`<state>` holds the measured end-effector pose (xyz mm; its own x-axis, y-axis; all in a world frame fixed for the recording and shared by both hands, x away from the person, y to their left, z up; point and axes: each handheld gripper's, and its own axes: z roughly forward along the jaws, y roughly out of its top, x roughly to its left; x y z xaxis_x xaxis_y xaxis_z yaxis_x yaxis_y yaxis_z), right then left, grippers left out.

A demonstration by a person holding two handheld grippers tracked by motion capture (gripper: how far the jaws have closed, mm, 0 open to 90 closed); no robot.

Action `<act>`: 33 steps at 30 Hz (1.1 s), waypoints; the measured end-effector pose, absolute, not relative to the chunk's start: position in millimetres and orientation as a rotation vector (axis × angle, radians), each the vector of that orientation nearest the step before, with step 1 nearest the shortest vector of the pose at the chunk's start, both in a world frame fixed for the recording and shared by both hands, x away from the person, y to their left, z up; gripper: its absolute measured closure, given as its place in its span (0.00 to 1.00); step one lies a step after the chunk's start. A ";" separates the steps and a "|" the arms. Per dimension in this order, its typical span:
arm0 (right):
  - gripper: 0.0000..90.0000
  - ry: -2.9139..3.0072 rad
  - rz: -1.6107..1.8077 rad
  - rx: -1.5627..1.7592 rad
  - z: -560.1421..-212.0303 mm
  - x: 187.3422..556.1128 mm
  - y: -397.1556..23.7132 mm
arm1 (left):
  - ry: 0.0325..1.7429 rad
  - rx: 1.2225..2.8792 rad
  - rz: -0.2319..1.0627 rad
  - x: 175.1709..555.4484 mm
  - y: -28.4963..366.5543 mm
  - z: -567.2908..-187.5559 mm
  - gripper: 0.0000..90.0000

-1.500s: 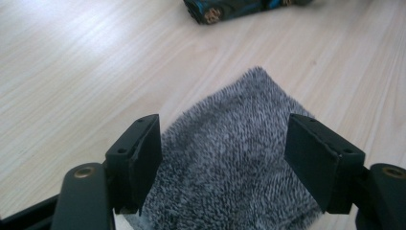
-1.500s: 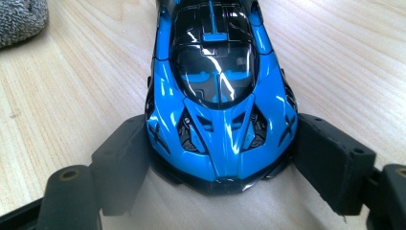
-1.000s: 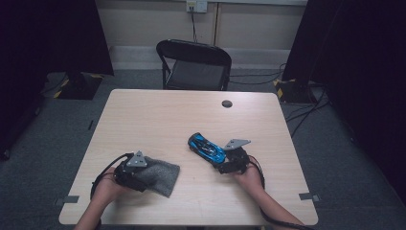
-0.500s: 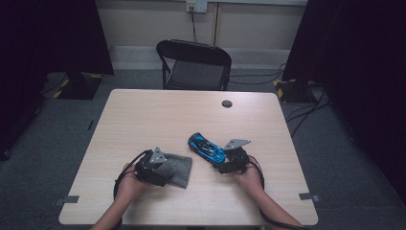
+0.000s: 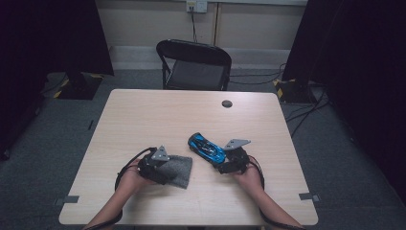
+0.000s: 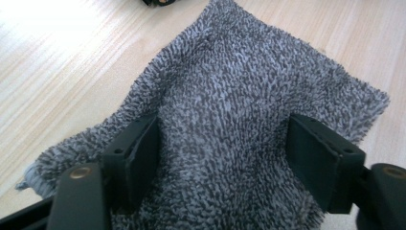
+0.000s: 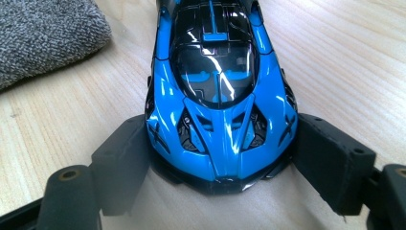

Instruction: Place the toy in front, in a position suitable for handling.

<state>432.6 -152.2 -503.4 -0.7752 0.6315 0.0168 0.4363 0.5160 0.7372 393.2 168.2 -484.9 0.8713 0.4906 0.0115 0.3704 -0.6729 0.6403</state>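
Nearest you, your left gripper (image 5: 165, 168) sits low over the grey terry cloth (image 5: 178, 170), which lies flat on the table (image 5: 143, 120) just left of centre on your side. In the left gripper view its jaws straddle a raised hump of the cloth (image 6: 249, 110); they have just been closing, with the pile bunched between them, but I cannot tell that the pads are pressing it yet, so count the cloth as bracketed, not gripped.

Just beyond and to the right, your right gripper (image 5: 225, 165) is shut around one end of the blue toy sports car (image 5: 207, 148). In the right gripper view both pads meet the flanks of the car (image 7: 218, 96), one on each side, and the car's wheels look to be on the tabletop. The cloth (image 7: 43, 33) lies near the car, apart from it.

So the step in hand looks like steadying the car while you pick up the cloth, probably to wipe it. The next move calls for finishing the pinch on that hump, lifting the cloth free of the wood, and bringing it across to the car's roof without loosening the right grip.

Farther off, a small dark disc (image 5: 227, 103) sits near the far edge, and a black folding chair (image 5: 194, 64) stands behind the table.
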 end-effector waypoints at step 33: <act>0.25 2.504 1.110 0.905 -503.4 432.4 -152.2 | 0.829 2.264 0.219 445.9 50.0 -440.3 0.80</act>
